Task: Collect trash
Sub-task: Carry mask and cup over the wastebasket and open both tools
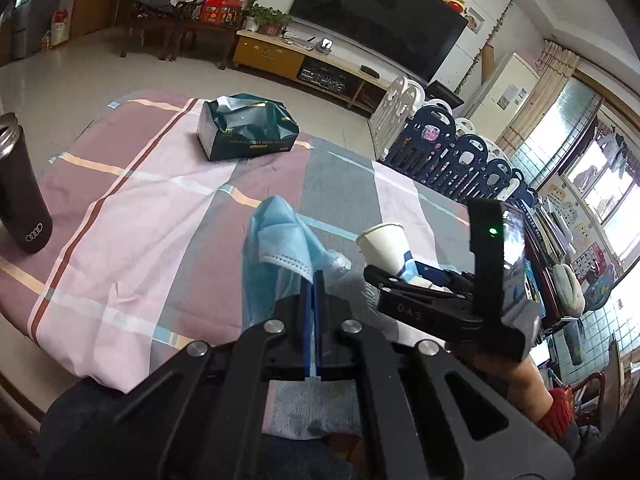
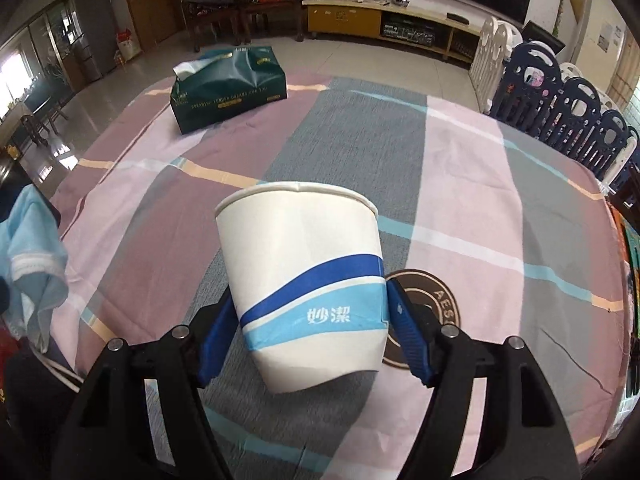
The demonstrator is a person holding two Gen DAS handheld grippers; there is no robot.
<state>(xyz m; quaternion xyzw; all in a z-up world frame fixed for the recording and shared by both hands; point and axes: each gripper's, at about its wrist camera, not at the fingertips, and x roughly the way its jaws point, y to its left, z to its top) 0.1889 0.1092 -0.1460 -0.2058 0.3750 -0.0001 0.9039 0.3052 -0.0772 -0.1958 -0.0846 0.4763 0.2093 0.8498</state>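
Cup [image 2: 304, 280]: we see smooth matt paper, white with blue bands.
Mask [image 1: 280, 232]: soft, pleated blue non-woven cloth.
Tablecloth [image 2: 460, 168]: matt woven cloth, lightly creased.
Tissue pack [image 1: 248, 128], at the tablecloth's far end: we see glossy, crinkled green plastic wrap.
Flask [image 1: 22, 192], at the tablecloth's left edge: we see a matt dark body and a metal rim.
Gripper pads [image 2: 408, 332]: ribbed blue plastic.

Hidden and cut-off parts

The flask [image 1: 22, 184] is cut by the left wrist view's left edge. The left gripper [image 1: 313, 280] hides the lower mask [image 1: 276, 236]; in the right wrist view the mask's left side runs off frame. The cup [image 2: 304, 280] covers part of the coaster [image 2: 424, 312], and its base is hidden by the right gripper [image 1: 416, 280] from the left.
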